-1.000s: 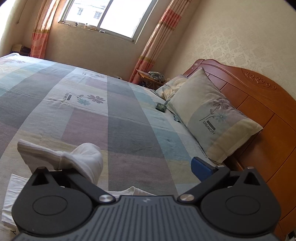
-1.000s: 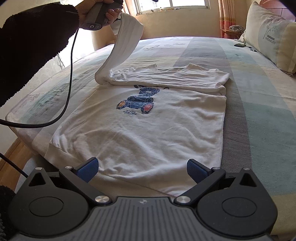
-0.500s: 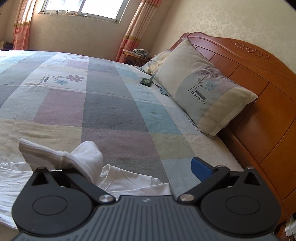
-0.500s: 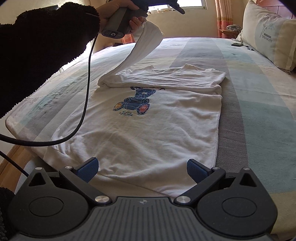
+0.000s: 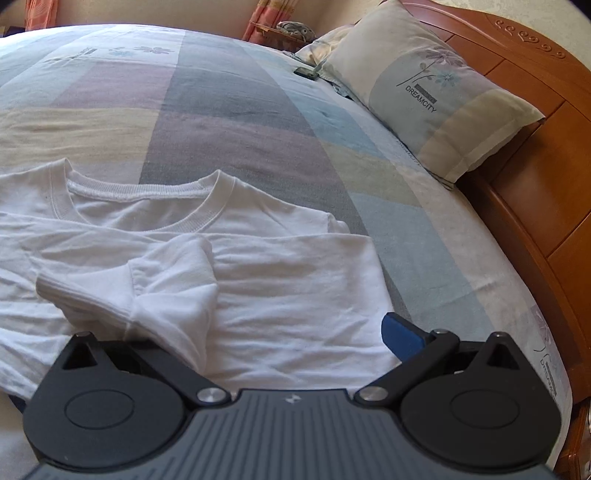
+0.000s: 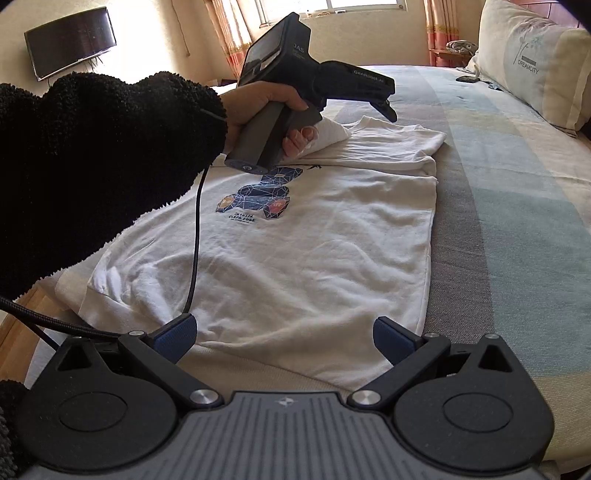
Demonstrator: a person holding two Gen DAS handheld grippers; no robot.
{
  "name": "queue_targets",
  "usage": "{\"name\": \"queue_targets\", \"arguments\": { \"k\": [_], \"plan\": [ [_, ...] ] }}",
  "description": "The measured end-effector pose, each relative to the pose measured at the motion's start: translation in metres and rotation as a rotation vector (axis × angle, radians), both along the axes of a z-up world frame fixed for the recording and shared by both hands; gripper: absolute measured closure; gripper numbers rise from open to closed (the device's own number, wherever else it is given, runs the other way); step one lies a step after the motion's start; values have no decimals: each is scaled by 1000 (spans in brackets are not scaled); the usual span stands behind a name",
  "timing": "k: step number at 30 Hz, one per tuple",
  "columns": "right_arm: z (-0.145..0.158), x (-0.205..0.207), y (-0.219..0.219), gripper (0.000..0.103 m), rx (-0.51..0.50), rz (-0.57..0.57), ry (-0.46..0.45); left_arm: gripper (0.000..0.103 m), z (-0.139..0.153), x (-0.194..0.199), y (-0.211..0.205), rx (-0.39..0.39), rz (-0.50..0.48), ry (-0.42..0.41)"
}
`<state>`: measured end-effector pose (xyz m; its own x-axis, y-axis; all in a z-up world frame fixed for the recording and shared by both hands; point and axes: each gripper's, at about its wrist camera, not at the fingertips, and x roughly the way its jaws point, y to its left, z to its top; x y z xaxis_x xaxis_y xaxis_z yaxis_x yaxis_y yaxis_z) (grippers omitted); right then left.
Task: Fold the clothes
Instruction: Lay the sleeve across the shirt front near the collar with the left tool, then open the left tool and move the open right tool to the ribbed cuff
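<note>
Left wrist view: the left gripper (image 5: 273, 325) has its fingers spread wide, a white sleeve (image 5: 147, 288) draped over the left one, above a white sweatshirt (image 5: 288, 280) filling the lower left. Right wrist view: the right gripper (image 6: 284, 336) gapes apart at the sweatshirt's (image 6: 295, 266) hem, center frame on the bed (image 6: 517, 229).

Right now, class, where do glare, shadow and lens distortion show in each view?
Right wrist view: the window is blown out, the black sleeve shades the shirt near its left edge. Left wrist view: soft even light, the headboard bows with fisheye curve, dark corners frame both views.
</note>
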<state>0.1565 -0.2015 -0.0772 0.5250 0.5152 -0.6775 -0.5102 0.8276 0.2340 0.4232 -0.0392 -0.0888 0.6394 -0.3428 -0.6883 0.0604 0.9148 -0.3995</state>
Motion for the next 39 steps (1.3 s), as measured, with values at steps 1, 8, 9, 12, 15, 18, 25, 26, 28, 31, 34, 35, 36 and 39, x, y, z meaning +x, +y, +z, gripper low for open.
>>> {"name": "queue_targets", "arguments": {
  "k": [1, 8, 9, 12, 15, 18, 25, 26, 28, 31, 34, 35, 36, 39],
  "plan": [
    [0, 0, 0, 0, -1, -2, 1, 1, -1, -3, 2, -14, 0, -3],
    [0, 4, -2, 0, -1, -22, 2, 1, 0, -22, 25, -147, 49, -18],
    [0, 4, -3, 0, 2, -24, 1, 1, 0, -25, 33, -193, 86, -17],
    [1, 7, -4, 0, 14, -35, -3, 1, -1, -28, 54, -295, 194, -20],
    [0, 9, -4, 0, 23, -43, 5, 1, -1, -21, 67, -324, 294, -34],
    [1, 8, -3, 0, 20, -45, 3, 1, 1, -11, 63, -361, 292, -46],
    [-1, 6, 0, 0, 1, -39, 6, 1, 16, 0, 5, -326, 39, -73],
    [-1, 6, 1, 0, 0, -38, 7, 1, 18, 1, -4, -317, -5, -73],
    [0, 5, 2, 0, -7, -36, 3, 1, 21, 1, -19, -292, -83, -74],
    [1, 2, 1, 0, -17, -39, -3, 1, 28, -2, -26, -249, -138, -89],
    [1, 1, -1, 0, -16, -46, -1, 1, 33, -7, -11, -216, -124, -92],
    [1, 1, -1, 0, -15, -48, -1, 1, 35, -8, -6, -205, -119, -93],
    [1, 1, -2, 0, -15, -50, -1, 1, 36, -11, 3, -192, -106, -95],
    [3, 2, -2, 0, -8, -54, -8, 1, 37, -18, 36, -162, -52, -92]
  ]
}}
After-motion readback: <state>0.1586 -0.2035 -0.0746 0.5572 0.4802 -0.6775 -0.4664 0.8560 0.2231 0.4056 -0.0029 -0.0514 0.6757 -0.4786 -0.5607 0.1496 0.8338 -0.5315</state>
